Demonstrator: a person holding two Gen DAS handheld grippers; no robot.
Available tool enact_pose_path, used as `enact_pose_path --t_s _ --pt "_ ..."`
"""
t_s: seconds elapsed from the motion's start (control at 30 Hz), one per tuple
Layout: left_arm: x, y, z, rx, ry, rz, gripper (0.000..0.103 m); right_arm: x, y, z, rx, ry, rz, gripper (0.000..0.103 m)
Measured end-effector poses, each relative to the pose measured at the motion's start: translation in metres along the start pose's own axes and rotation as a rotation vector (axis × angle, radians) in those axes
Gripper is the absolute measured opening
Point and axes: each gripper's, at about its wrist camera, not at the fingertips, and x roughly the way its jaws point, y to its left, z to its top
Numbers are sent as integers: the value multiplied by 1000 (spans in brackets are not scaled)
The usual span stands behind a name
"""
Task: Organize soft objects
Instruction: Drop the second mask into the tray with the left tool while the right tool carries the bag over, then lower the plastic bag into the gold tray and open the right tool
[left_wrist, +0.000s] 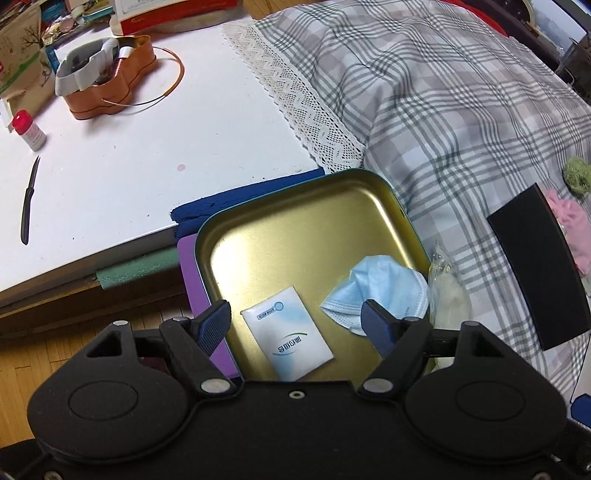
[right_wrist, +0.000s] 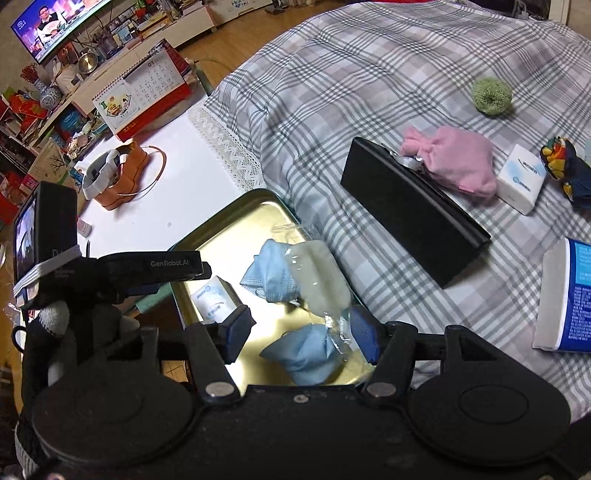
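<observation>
A gold tin tray (left_wrist: 295, 206) rests at the edge of the plaid bedspread. A white tissue pack (left_wrist: 288, 338) and a crumpled blue face mask (left_wrist: 384, 291) lie in it. My left gripper (left_wrist: 295, 325) hangs open over the tissue pack, its pads clear of it. A clear packet with white padding (right_wrist: 321, 273) lies across the tray's right rim. In the right wrist view my right gripper (right_wrist: 301, 332) is open above a second blue mask (right_wrist: 306, 354), which lies loose in the tray (right_wrist: 229, 229). The left gripper (right_wrist: 177, 266) shows at the left there.
On the bedspread (right_wrist: 369, 74) lie a black box (right_wrist: 413, 210), a pink pouch (right_wrist: 454, 162), a green scrubber (right_wrist: 491, 96), a white tissue pack (right_wrist: 521, 179), a colourful cloth (right_wrist: 565, 166) and a blue-and-white pack (right_wrist: 569, 295). The white table (left_wrist: 147, 147) holds an orange tin (left_wrist: 107, 81), a bottle and a knife.
</observation>
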Motion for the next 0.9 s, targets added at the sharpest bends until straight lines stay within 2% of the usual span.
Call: enact_pose_path --t_s 0.23,0.6,0.73,0.9 --pt "-7 -8 -10 39 -55 52 73 3 -5 -7 -4 17 -16 59" --pt "-6 -22 -31 80 -47 41 73 9 -15 -22 -3 49 -41 59" --pt "-4 -21 -37 67 -34 22 73 14 -18 -31 -4 61 -47 59" --pt "-5 -20 -43 58 -42 34 73 22 -18 -42 -5 84 -40 60"
